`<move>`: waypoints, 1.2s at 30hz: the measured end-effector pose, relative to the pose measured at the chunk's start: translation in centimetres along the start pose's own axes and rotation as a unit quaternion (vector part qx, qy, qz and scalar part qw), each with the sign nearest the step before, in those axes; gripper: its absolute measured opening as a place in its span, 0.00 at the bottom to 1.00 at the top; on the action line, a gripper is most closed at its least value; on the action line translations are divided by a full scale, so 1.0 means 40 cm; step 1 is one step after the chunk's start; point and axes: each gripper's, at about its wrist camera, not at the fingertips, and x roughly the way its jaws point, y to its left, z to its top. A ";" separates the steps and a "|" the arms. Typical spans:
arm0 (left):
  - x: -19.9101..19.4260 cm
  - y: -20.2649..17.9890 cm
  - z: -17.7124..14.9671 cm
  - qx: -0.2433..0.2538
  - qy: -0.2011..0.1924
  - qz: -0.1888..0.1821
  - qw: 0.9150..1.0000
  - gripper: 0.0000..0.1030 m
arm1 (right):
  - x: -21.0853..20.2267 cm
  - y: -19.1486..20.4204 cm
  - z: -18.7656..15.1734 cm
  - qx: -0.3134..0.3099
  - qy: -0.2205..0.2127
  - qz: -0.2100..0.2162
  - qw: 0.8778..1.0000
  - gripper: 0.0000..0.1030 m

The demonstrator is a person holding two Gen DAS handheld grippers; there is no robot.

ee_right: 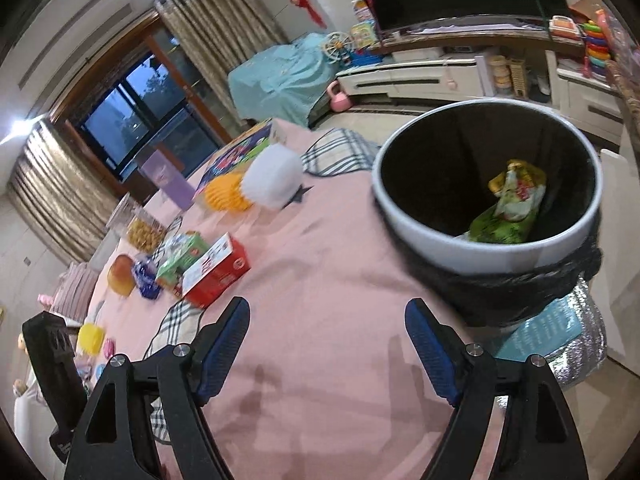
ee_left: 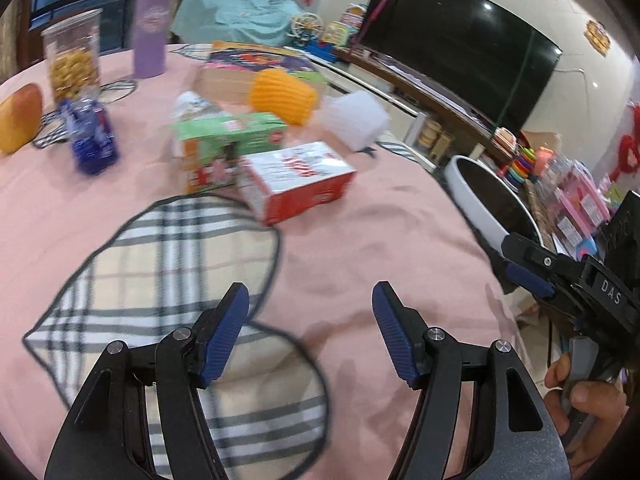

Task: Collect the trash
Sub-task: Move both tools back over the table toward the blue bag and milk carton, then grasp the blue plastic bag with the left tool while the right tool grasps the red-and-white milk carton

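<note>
My left gripper [ee_left: 310,300] is open and empty over the pink tablecloth [ee_left: 380,240], short of a red-and-white carton [ee_left: 298,180] and a green carton [ee_left: 224,148]. A crumpled blue wrapper [ee_left: 92,138] lies further left. My right gripper [ee_right: 326,316] is open and empty too, beside the white trash bin [ee_right: 488,248] with its black liner. A green-yellow wrapper [ee_right: 508,204] lies inside the bin. The right gripper [ee_left: 528,268] also shows at the right edge of the left wrist view, held by a hand [ee_left: 588,408]. The red carton [ee_right: 216,272] and blue wrapper [ee_right: 146,276] lie far left of it.
A plaid placemat [ee_left: 160,264] lies under the left gripper. Behind the cartons stand a snack jar [ee_left: 74,60], a purple cup [ee_left: 150,32], an orange knitted thing [ee_left: 282,96], a white foam block [ee_left: 354,120] and a bread roll [ee_left: 18,118]. A TV [ee_left: 460,44] and toy-laden cabinet stand beyond.
</note>
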 end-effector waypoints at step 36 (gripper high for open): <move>0.014 0.326 0.125 -0.075 -0.012 0.100 0.992 0.70 | 0.255 0.292 -0.016 -0.207 0.084 0.052 0.973 0.96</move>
